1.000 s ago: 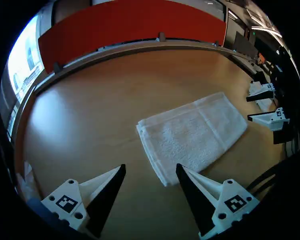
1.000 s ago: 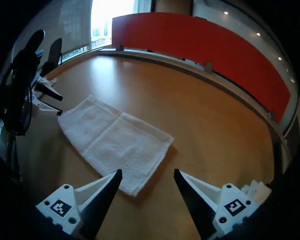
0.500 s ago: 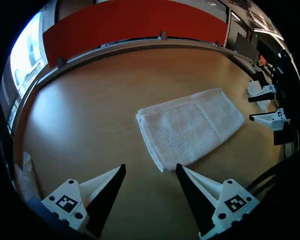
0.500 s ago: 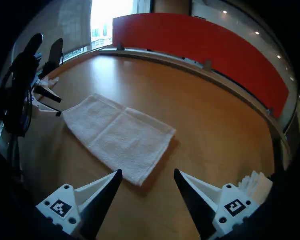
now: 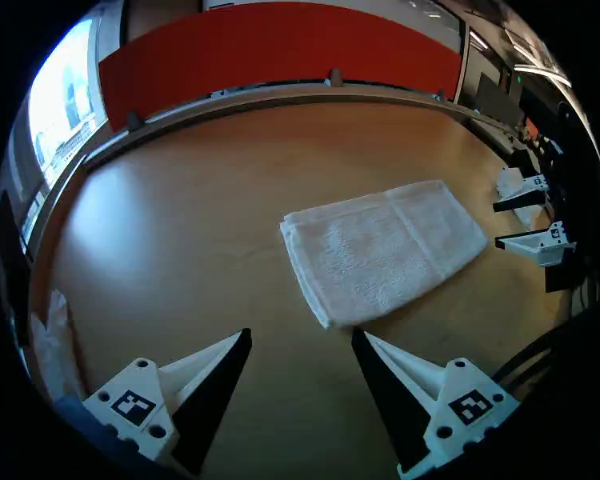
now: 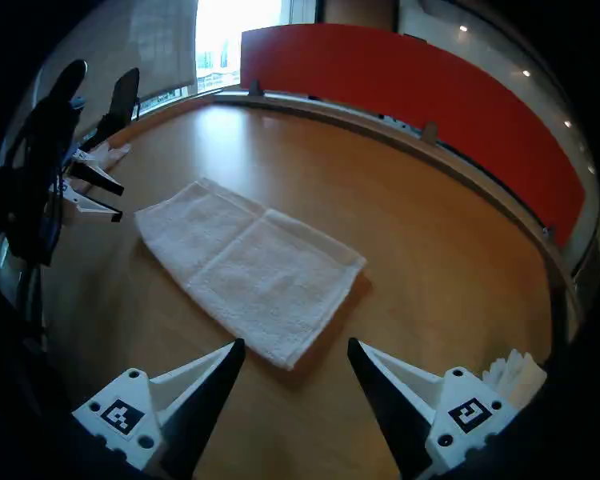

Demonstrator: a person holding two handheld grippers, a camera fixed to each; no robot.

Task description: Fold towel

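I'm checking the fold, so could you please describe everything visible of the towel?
The towel is white terry cloth, folded into a flat, roughly rectangular pad; stacked layers show along one short edge, and a faint line crosses its middle. It lies flat on the wooden table, and neither the left gripper nor the right gripper grips it; both are open.

Towel on table, between left claw and right claw.

views: opposite ends of towel; low, near; shared: towel
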